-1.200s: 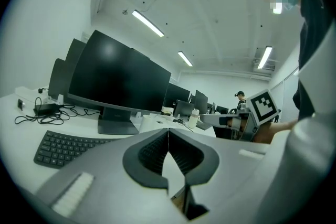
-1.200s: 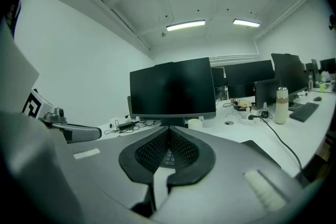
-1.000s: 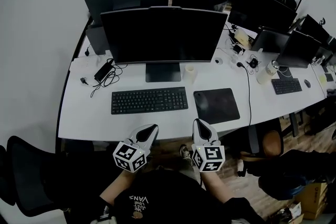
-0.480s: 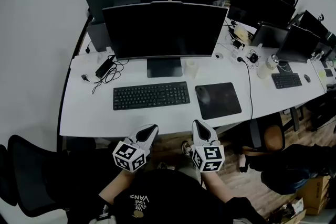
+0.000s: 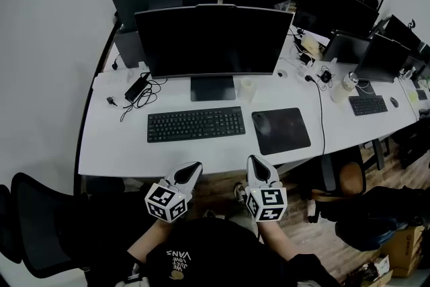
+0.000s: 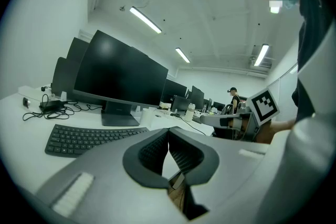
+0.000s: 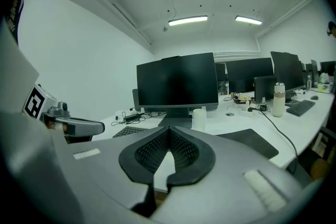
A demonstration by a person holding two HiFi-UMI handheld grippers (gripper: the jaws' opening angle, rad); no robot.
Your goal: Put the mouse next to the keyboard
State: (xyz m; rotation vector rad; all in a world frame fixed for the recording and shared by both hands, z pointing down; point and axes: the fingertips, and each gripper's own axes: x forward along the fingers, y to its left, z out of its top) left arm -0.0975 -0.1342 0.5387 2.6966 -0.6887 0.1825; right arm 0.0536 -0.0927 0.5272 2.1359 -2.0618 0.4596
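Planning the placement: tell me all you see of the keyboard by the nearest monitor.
The keyboard is black, low and long, with rows of dark keys. It lies flat on the white desk, before the monitor stand, its right end apart from the black mouse pad. Nothing else touches it.

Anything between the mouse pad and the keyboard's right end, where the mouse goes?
Nothing visible: only bare desk separates the mouse pad from the keyboard. The mouse itself is hard to make out on the dark pad.
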